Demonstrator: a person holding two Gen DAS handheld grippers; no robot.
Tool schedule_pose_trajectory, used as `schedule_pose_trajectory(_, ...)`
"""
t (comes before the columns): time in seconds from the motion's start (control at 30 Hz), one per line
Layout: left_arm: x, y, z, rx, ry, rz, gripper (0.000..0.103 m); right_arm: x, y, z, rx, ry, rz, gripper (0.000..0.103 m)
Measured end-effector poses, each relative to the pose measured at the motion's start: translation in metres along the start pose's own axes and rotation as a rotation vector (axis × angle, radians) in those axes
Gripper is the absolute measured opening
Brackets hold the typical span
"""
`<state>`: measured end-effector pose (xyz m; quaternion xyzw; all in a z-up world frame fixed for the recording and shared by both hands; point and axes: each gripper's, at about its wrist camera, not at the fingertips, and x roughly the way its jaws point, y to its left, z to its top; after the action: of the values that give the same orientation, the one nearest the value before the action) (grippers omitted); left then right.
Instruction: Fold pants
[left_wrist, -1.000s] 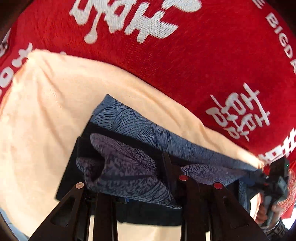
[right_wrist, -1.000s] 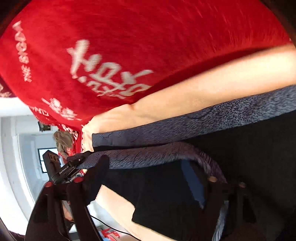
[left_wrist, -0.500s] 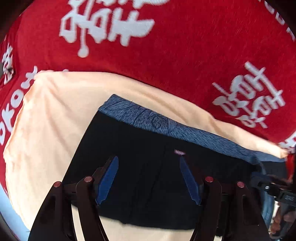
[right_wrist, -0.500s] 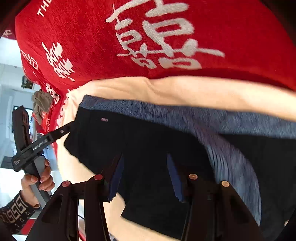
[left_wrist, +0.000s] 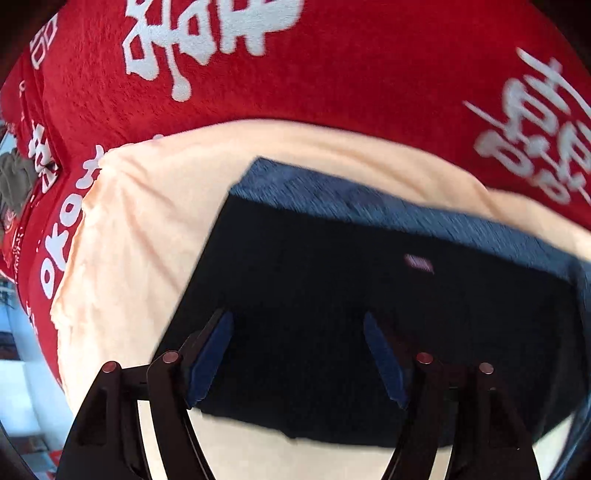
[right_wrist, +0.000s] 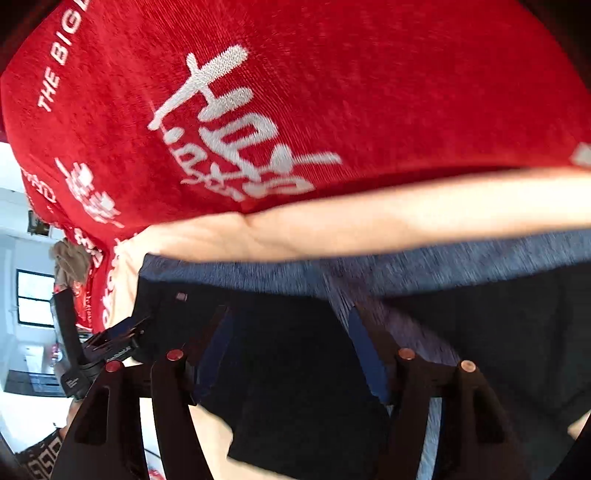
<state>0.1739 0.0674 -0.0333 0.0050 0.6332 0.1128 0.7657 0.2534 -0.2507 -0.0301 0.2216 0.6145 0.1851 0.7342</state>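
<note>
The pants (left_wrist: 369, 288) lie folded as a dark navy rectangle with a blue-grey patterned band along the far edge, on a peach cloth (left_wrist: 147, 229). They also show in the right wrist view (right_wrist: 295, 369). My left gripper (left_wrist: 297, 354) is open and empty just above the pants' near part. My right gripper (right_wrist: 290, 354) is open and empty over the pants. The left gripper's body (right_wrist: 92, 350) shows at the left of the right wrist view.
A red blanket with white lettering (left_wrist: 332, 74) covers the surface beyond the peach cloth, and shows in the right wrist view (right_wrist: 332, 92). A room with a window (right_wrist: 33, 299) lies past the surface's left edge.
Both grippers let go of the patterned fabric and opened. The pants now lie flat, and both grippers have drawn back a little above them.
</note>
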Motion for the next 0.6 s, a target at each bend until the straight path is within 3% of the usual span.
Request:
schedule_pose_trajectory(0.13, -0.019, -0.031, -0.036, 0.072, 0.037, -0.049, 0.074, -0.029, -0.023, -0.047, 0.052, 0.047, 0.010, 0.069)
schedule_pose_trajectory(0.33, -0.044, -0.091, -0.080, 0.217, 0.062, -0.134, 0.074, -0.064, -0.064, -0.132, 0.204, 0.076, -0.043, 0.069)
schedule_pose_trajectory(0.47, -0.053, -0.125, -0.090, 0.298, 0.032, -0.174, 0.074, -0.091, -0.094, -0.185, 0.334, 0.043, -0.075, 0.069)
schedule_pose_trajectory(0.6, -0.047, -0.150, -0.078, 0.276, -0.003, -0.231, 0.074, -0.115, -0.109, -0.233, 0.414, -0.032, -0.091, 0.069)
